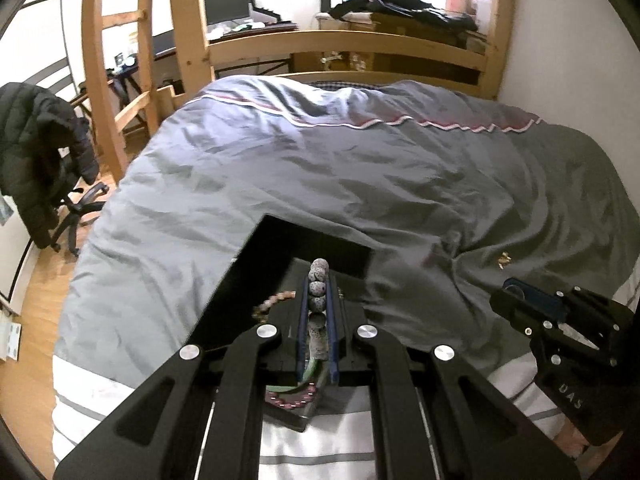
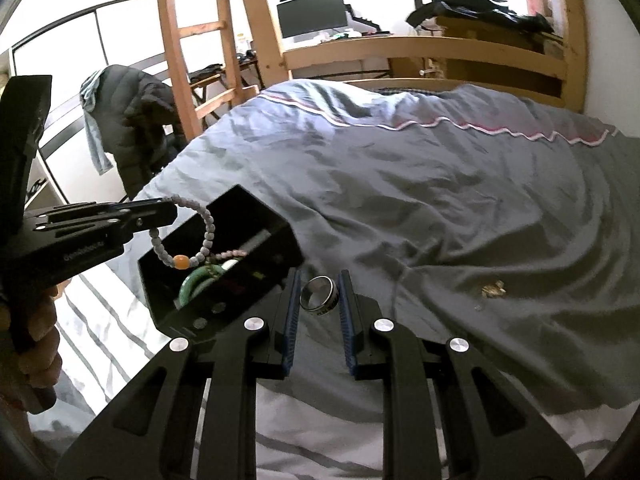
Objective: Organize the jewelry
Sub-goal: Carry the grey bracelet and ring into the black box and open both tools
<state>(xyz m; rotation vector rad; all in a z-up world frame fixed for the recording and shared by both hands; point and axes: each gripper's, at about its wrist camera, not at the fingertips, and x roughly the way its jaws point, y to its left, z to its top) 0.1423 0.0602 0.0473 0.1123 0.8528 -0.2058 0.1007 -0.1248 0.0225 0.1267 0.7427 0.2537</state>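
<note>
My left gripper (image 1: 319, 280) is shut on a grey beaded bracelet (image 1: 319, 276) and holds it over the open black jewelry box (image 1: 256, 276) on the bed. From the right wrist view the bracelet (image 2: 208, 232), with one orange bead, hangs from the left gripper (image 2: 170, 210) above the box (image 2: 280, 236). A green bangle (image 2: 192, 284) and a pink bead string (image 2: 230, 255) lie in the box. My right gripper (image 2: 319, 294) is shut on a silver ring (image 2: 320, 294), just right of the box. A small gold piece (image 2: 493, 289) lies on the duvet to the right.
The grey duvet (image 1: 320, 160) covers the bed, with a white striped sheet (image 2: 100, 320) at the near edge. A wooden bed frame (image 1: 348, 40) and ladder stand behind. A chair with a dark jacket (image 1: 36, 152) stands at the left. The right gripper (image 1: 516, 296) shows at the right.
</note>
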